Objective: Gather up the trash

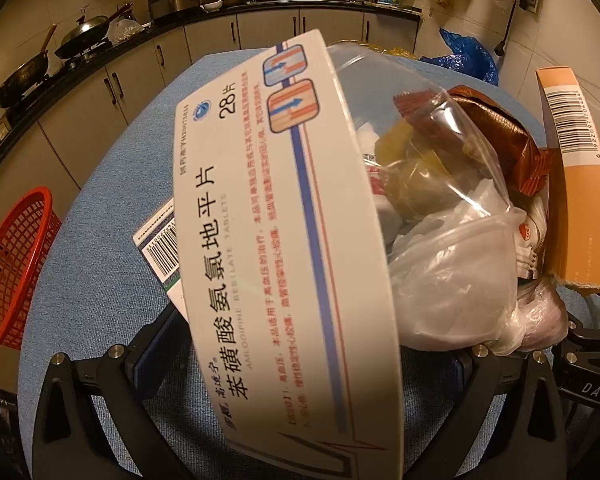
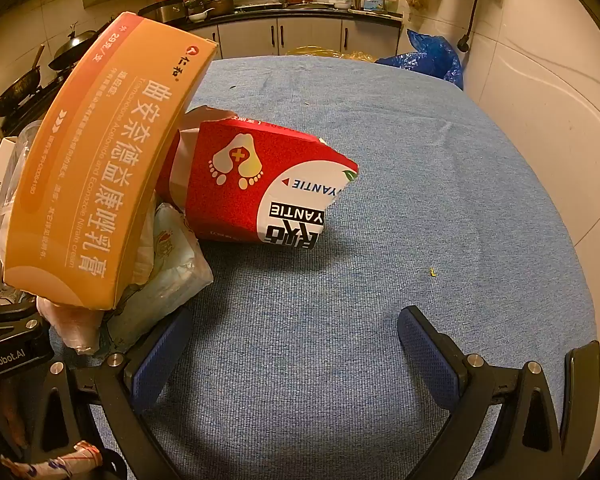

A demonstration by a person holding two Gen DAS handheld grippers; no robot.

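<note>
In the left wrist view my left gripper is mostly hidden behind a clear plastic bag stuffed with wrappers. A white medicine box and an orange box stick out of the bag. The fingers seem closed on the bag's lower part. In the right wrist view my right gripper is open and empty over the blue table cloth. The bag with the orange box is to its left. A torn red box lies on the table just beyond the bag.
A red mesh basket stands at the table's left edge. A blue plastic bag lies at the far right corner by the wall. A kitchen counter with woks and pots runs behind the table.
</note>
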